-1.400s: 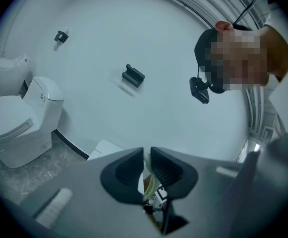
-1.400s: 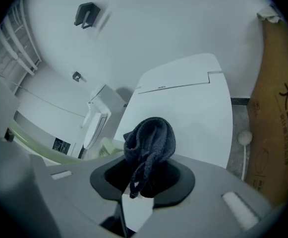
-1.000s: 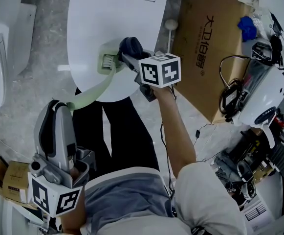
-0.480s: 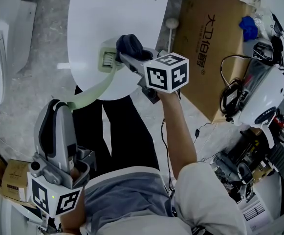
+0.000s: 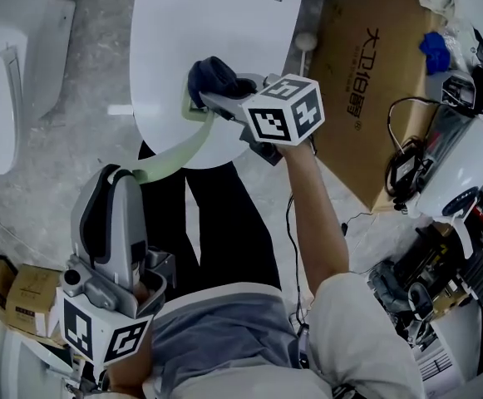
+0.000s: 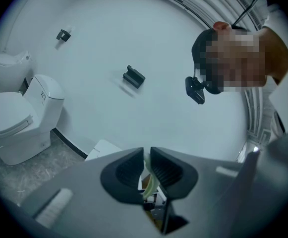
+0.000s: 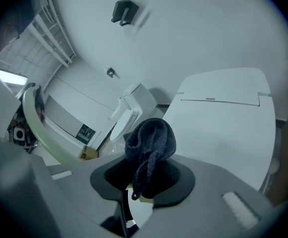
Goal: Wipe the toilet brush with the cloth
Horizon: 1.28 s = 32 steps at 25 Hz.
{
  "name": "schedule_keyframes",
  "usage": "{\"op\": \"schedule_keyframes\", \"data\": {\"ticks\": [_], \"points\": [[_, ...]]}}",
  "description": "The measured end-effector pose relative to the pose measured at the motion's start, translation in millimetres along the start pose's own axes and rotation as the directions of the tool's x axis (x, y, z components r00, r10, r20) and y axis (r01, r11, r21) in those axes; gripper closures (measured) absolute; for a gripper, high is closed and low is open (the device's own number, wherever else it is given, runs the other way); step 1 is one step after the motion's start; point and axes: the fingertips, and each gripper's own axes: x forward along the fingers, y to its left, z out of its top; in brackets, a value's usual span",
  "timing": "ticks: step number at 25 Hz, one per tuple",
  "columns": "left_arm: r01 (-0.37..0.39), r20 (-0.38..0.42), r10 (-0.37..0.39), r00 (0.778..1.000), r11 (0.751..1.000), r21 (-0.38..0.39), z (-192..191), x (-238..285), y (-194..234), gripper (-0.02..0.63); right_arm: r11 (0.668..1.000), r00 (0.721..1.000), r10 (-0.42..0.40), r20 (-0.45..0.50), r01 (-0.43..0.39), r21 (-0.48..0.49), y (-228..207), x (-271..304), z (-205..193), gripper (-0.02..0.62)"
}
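Observation:
The pale green toilet brush arcs from its handle [image 5: 177, 153] up to its head [image 5: 194, 111], which lies on the closed white toilet lid [image 5: 174, 32]. My left gripper [image 5: 126, 175] at the lower left is shut on the end of the handle [image 6: 147, 178]. My right gripper [image 5: 205, 98] is shut on a bunched dark blue cloth [image 5: 213, 76], and the cloth rests over the brush head, hiding most of it. In the right gripper view the cloth [image 7: 151, 143] bulges out above the jaws, and the brush handle [image 7: 49, 144] curves past on the left.
A second white toilet [image 5: 0, 81] stands at the left. A large cardboard box [image 5: 366, 73] lies right of the lid, with a white appliance [image 5: 457, 173] and cables beyond it. Small cardboard boxes [image 5: 25, 298] sit at the lower left. A person's legs stand below the lid.
My right gripper has carried the cloth left onto the brush head, which showed beside it before. The left gripper still holds the handle in the same place.

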Motion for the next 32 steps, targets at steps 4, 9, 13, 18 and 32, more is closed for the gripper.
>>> {"op": "schedule_keyframes", "data": {"ticks": [4,9,13,18,32], "points": [[-0.001,0.008,0.001,1.000,1.000,0.000,-2,-1,-1,0.606,0.999,0.998,0.014,-0.060,-0.017,-0.051,-1,14,3,0.492],[-0.004,0.006,0.004,1.000,1.000,0.001,-2,-2,-1,0.606,0.997,0.997,-0.001,-0.075,-0.005,-0.074,-15,10,6,0.492],[-0.009,0.005,0.009,1.000,1.000,0.005,-1,-4,0,0.606,1.000,0.999,0.004,-0.035,-0.004,0.024,-32,4,9,0.492],[-0.005,0.003,0.005,1.000,1.000,0.009,-2,-2,-1,0.606,0.998,0.999,-0.033,0.017,0.032,0.057,-44,2,13,0.492],[-0.008,-0.002,0.008,1.000,1.000,0.022,-2,2,-2,0.606,0.996,0.996,-0.002,-0.084,0.009,0.088,-58,25,14,0.492]]}}
